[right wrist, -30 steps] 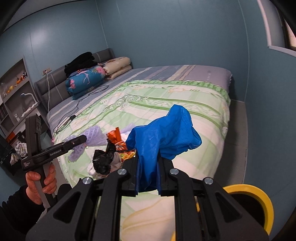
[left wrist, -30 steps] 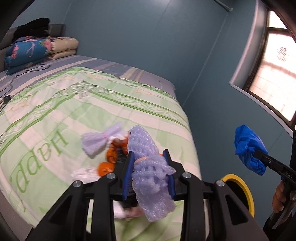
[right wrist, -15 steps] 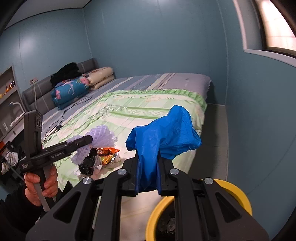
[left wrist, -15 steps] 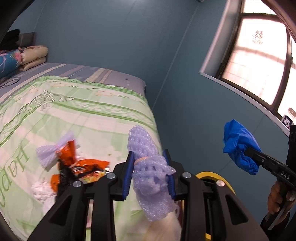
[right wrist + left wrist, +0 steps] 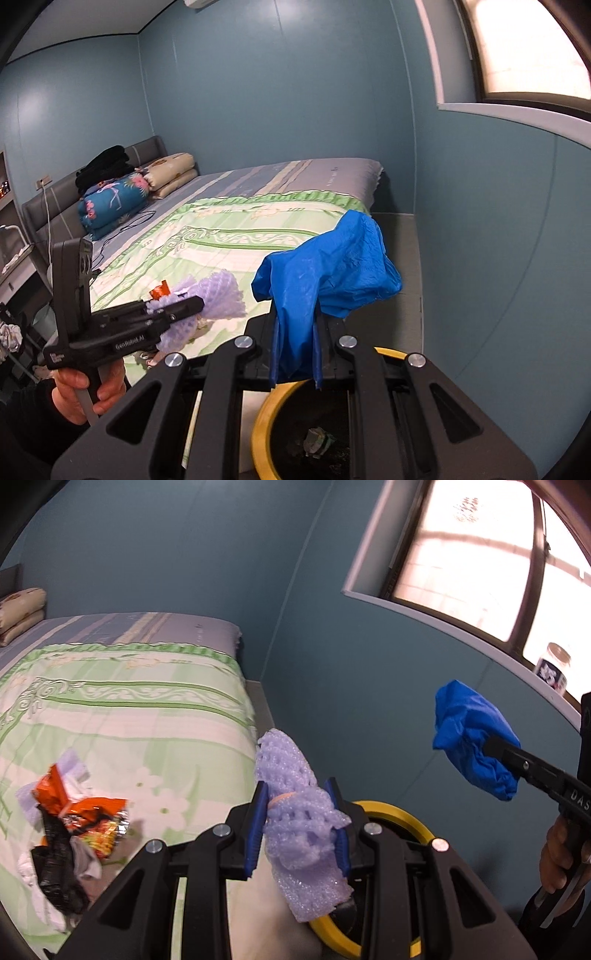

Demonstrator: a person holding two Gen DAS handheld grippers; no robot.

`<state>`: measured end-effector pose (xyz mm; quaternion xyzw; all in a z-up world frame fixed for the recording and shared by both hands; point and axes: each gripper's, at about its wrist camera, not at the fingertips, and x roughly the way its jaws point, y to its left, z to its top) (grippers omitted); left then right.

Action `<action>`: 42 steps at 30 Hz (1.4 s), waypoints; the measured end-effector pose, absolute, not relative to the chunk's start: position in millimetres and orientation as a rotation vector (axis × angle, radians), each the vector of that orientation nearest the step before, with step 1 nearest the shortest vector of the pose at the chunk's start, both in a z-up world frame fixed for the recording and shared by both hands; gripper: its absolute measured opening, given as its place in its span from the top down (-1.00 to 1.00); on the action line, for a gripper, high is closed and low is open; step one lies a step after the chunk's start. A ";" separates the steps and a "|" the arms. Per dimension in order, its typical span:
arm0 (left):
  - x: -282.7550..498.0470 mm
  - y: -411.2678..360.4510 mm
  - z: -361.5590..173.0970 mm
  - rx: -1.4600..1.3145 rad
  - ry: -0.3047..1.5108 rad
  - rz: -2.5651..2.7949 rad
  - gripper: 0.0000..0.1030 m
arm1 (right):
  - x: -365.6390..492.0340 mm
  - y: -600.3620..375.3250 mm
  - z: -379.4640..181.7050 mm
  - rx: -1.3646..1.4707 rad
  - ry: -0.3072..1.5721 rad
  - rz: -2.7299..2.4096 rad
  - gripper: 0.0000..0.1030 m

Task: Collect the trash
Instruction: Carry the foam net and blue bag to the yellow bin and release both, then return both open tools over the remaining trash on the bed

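right gripper (image 5: 295,354): pinching crumpled blue plastic glove (image 5: 328,273)
left gripper (image 5: 297,827): pinching lilac foam net sleeve (image 5: 295,812)
yellow-rimmed black bin (image 5: 266,417): directly below right gripper, nearer it; beyond-below left

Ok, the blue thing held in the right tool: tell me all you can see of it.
The blue glove looks like thin, crinkled rubber or plastic, crumpled into a loose bunch. The right tool is shut on its lower part, and the rest billows up and out past the fingertips. It hangs in the air above the yellow-rimmed bin, beside the bed, touching nothing but the tool. No fingers can be made out.
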<state>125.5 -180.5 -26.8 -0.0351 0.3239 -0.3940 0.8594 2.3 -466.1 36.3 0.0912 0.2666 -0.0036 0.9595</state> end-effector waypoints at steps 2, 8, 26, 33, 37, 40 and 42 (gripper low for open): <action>121.7 -186.5 -27.4 -0.066 0.683 -0.843 0.43 | -0.8 -470.4 35.1 0.196 0.543 -0.021 0.75; 107.1 -214.6 -31.2 -0.040 0.702 -0.907 0.43 | -12.8 -484.7 33.5 0.222 0.543 -0.052 0.75; 70.7 -268.3 -66.0 0.029 0.756 -1.038 -0.22 | -24.5 -499.8 40.7 0.254 0.533 -0.127 0.48; 76.3 -242.7 -63.2 -0.016 0.717 -0.996 -0.69 | -35.3 -517.6 45.7 0.322 0.472 -0.198 -0.06; 84.4 -232.8 -55.7 -0.057 0.711 -1.003 -0.71 | -37.4 -518.8 47.2 0.322 0.460 -0.196 -0.06; 86.6 -225.5 -45.7 -0.083 0.700 -1.008 -0.72 | -36.5 -515.3 47.5 0.314 0.458 -0.182 -0.06; 88.1 -219.3 -40.3 -0.085 0.682 -1.002 -0.72 | -35.5 -514.3 47.3 0.308 0.459 -0.177 -0.06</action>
